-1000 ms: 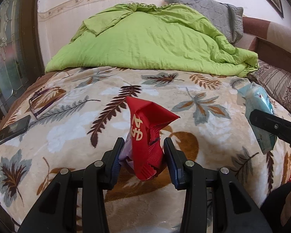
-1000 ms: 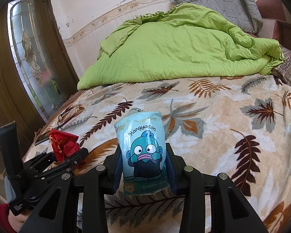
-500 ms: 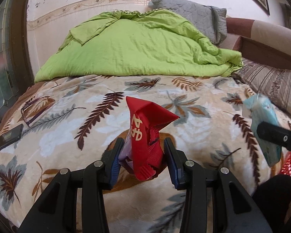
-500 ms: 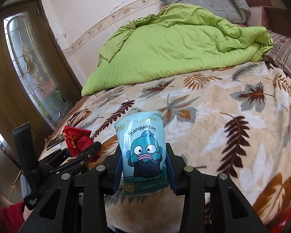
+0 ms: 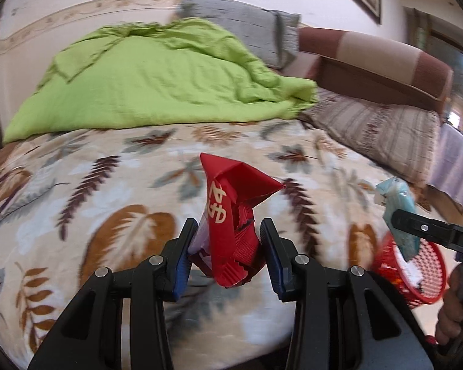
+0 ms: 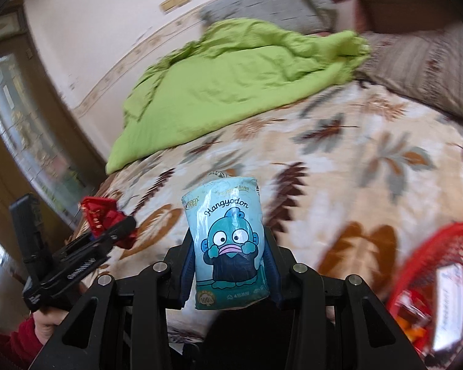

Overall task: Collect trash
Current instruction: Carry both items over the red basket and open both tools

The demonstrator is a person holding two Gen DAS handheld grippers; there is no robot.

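Note:
My left gripper (image 5: 228, 252) is shut on a crumpled red wrapper (image 5: 231, 215) with gold print, held upright above the leaf-patterned bedspread (image 5: 108, 215). My right gripper (image 6: 228, 259) is shut on a light-blue tissue pack (image 6: 228, 240) printed with a cartoon fish. A red mesh basket (image 6: 432, 265) with some trash in it sits at the lower right of the right wrist view. In the left wrist view the red basket (image 5: 416, 271) lies just beneath the tissue pack (image 5: 398, 212). In the right wrist view the red wrapper (image 6: 103, 215) shows at the left.
A green quilt (image 5: 157, 83) is bunched at the back of the bed, with a grey pillow (image 5: 247, 30) and a striped pillow (image 5: 379, 135) to the right of it. A glazed wooden door (image 6: 21, 141) stands at the left. A hand (image 6: 46, 317) in a red sleeve holds the left gripper.
Both grippers have swung to the right over the bed with their loads still held. The red basket has come into both views. The dark phone at the bed's left edge has slid almost out of sight.

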